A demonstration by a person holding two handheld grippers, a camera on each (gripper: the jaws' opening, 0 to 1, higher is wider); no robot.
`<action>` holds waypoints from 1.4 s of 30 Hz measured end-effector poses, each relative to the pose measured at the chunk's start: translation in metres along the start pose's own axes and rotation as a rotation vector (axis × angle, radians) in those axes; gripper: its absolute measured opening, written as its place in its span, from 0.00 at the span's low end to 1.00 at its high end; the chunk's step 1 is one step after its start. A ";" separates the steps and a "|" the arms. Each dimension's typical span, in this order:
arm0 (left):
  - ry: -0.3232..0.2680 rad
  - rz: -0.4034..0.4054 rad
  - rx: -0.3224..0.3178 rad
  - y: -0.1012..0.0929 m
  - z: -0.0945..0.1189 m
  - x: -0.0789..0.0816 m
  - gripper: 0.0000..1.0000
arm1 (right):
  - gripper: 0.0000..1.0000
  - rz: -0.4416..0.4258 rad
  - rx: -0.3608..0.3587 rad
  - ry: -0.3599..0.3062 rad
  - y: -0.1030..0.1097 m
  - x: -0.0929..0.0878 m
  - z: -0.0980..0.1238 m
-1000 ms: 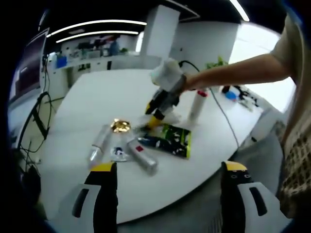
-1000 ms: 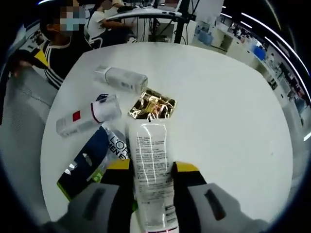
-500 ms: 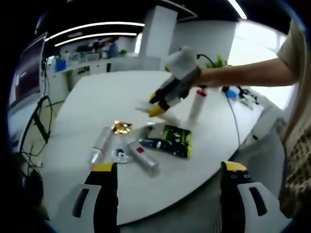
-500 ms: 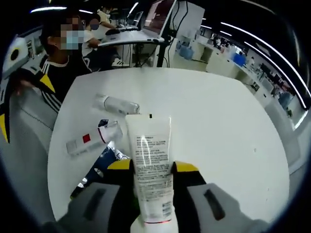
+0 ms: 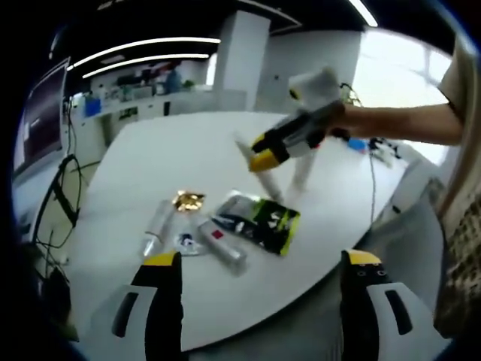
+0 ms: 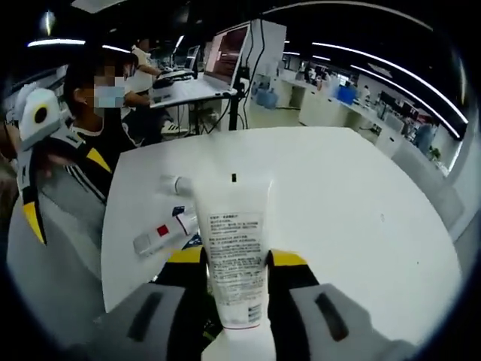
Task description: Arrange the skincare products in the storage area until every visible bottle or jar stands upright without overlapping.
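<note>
Left gripper view: the left gripper (image 5: pixel 259 282) hangs spread and empty before the desk (image 5: pixel 150 158) edge; beyond it lie a green pouch (image 5: pixel 264 222) and blurred bottles (image 5: pixel 222 245).

Right gripper view: the right gripper (image 6: pixel 236 265) pinches a white tube (image 6: pixel 234 259), which hides the pouch on the desk.

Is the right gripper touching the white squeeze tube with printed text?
Touching. In the right gripper view, the right gripper has its yellow-tipped fingers pressed against both sides of the white squeeze tube.
</note>
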State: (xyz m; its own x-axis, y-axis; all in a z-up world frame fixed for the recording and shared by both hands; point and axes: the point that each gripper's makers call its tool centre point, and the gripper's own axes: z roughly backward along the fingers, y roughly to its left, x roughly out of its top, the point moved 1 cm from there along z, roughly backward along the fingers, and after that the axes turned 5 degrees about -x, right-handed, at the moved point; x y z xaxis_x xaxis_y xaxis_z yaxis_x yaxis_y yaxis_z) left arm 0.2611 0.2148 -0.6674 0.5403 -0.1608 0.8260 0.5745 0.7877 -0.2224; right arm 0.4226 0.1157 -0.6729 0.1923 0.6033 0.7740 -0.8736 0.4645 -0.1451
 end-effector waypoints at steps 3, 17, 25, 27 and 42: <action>0.002 -0.004 -0.002 0.000 0.000 0.000 0.85 | 0.29 -0.030 0.000 -0.034 0.004 0.000 0.008; 0.053 0.005 -0.070 -0.016 -0.006 -0.001 0.90 | 0.29 -0.123 -0.005 -0.123 0.020 -0.010 0.039; 0.065 -0.040 -0.101 -0.023 -0.009 0.003 0.87 | 0.30 -0.150 0.035 -0.193 0.037 -0.021 0.057; 0.051 -0.028 -0.114 -0.026 -0.012 0.007 0.86 | 0.30 -0.154 0.055 -0.207 0.042 -0.023 0.061; 0.027 -0.184 -0.360 -0.082 -0.082 0.030 0.75 | 0.30 -0.134 0.182 -0.249 0.077 -0.038 0.093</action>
State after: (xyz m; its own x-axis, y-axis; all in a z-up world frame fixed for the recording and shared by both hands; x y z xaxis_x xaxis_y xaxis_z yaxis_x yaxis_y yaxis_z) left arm 0.2808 0.0969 -0.6665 0.4217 -0.2990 0.8560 0.8392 0.4861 -0.2437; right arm 0.3064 0.0683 -0.6562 0.2159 0.3575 0.9086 -0.9177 0.3922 0.0637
